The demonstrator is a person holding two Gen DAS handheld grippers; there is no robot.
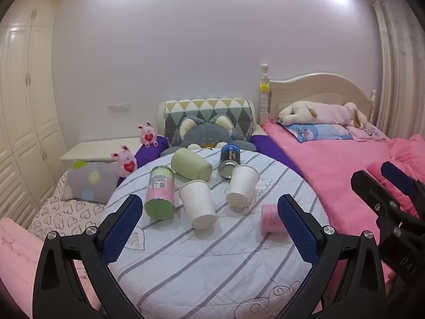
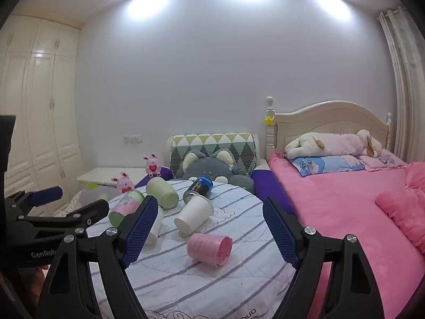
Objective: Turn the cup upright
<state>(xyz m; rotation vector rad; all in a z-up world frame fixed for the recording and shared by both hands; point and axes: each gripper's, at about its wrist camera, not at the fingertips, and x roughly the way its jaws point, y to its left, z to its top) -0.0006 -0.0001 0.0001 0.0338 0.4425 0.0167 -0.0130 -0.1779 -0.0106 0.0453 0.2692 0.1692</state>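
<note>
While both hang with jaws spread wide and empty, the left gripper point(image 1: 209, 226) faces two white paper cups point(image 1: 200, 204) lying tipped on the striped round cushion point(image 1: 212, 265), and the right gripper point(image 2: 209, 228) has a pink plastic cup point(image 2: 209, 250) on its side just ahead, between its fingers.

A plush dog point(image 2: 332, 143) is lying by the headboard point(image 2: 329, 119); two pink bunnies point(image 1: 124, 160) are sitting well left of it.
</note>
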